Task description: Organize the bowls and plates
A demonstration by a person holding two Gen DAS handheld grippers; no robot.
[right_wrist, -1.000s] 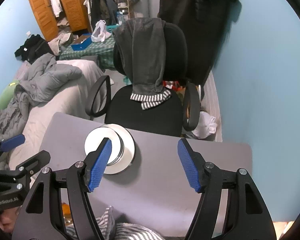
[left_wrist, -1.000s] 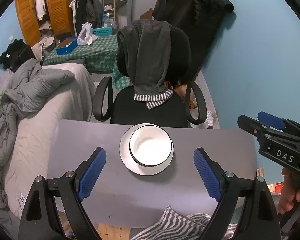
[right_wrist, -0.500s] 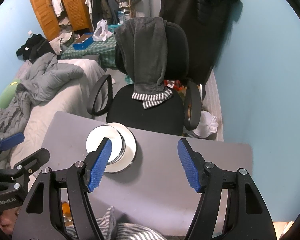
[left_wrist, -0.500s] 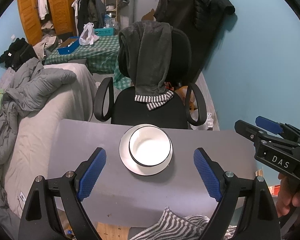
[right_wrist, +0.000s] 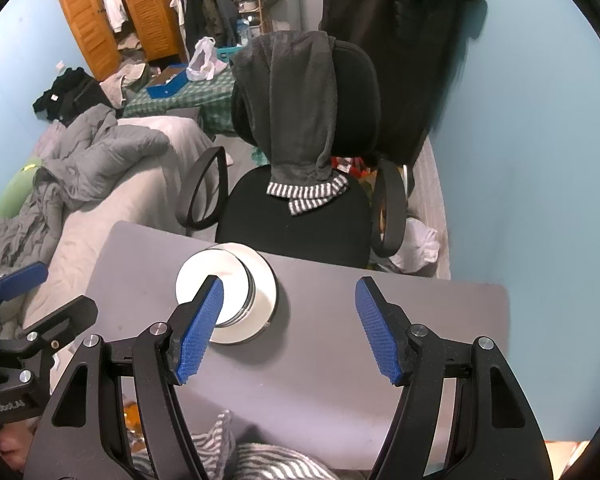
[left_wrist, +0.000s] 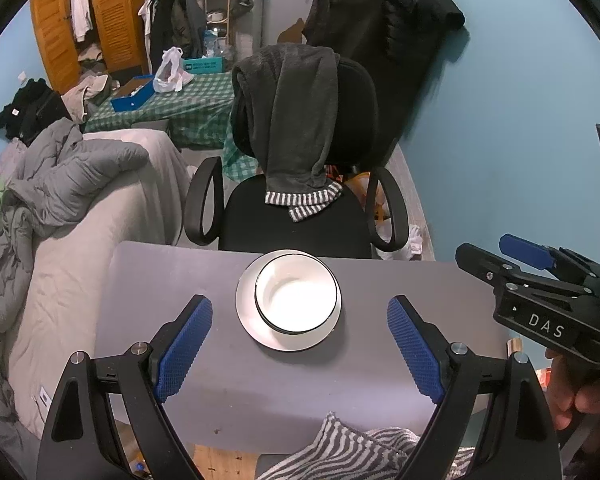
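A white bowl (left_wrist: 296, 294) with a dark rim sits inside a white plate (left_wrist: 247, 314) in the middle of the grey table (left_wrist: 172, 272). My left gripper (left_wrist: 298, 301) hovers above and just short of the stack, open, with nothing between its blue pads. In the right wrist view the bowl (right_wrist: 204, 266) and plate (right_wrist: 267, 292) lie to the left, partly behind the left finger. My right gripper (right_wrist: 289, 282) stands open over bare table to the right of the stack. Each gripper shows in the other's view: right gripper (left_wrist: 540, 284), left gripper (right_wrist: 24, 304).
A black office chair (left_wrist: 296, 228) draped with a grey garment stands just behind the table's far edge. A striped cloth (left_wrist: 340, 452) lies at the near edge. A bed with a grey duvet (left_wrist: 72, 184) runs along the left; the blue wall (left_wrist: 500, 140) is on the right.
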